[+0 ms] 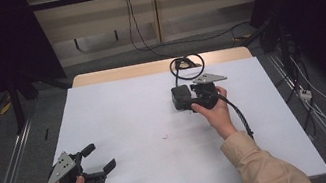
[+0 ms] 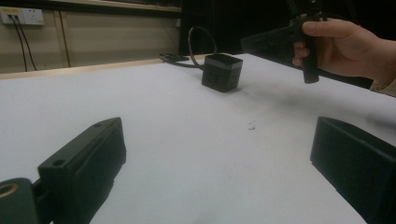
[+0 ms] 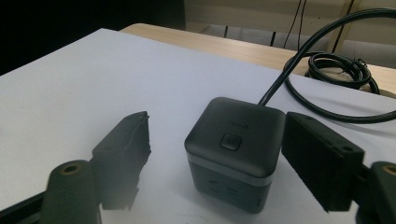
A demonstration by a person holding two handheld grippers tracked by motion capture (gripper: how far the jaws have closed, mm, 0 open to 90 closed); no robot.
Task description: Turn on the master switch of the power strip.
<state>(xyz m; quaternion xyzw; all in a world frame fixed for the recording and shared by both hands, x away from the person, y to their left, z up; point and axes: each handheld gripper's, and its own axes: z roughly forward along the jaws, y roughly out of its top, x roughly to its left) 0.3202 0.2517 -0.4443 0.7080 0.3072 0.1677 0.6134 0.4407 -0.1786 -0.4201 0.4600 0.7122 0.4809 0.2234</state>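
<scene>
A black cube-shaped power block [image 1: 181,97] [image 2: 222,71] [image 3: 236,149] with a button on top stands on the white table [image 1: 124,113], right of centre towards the back. My right gripper [image 1: 189,99] [image 3: 219,128] is open around it. In the right gripper view the left jaw stands clear of the cube and the right jaw sits close against its side. My left gripper [image 1: 101,156] [image 2: 219,149] rests open at the near left corner, with nothing between its jaws.
The cube's black cable [image 1: 185,62] [image 3: 341,67] lies coiled behind it at the table's back edge, on a strip of bare wood [image 1: 122,73]. The floor to the right carries loose cables [image 1: 315,100]. Metal rails run along both sides of the table.
</scene>
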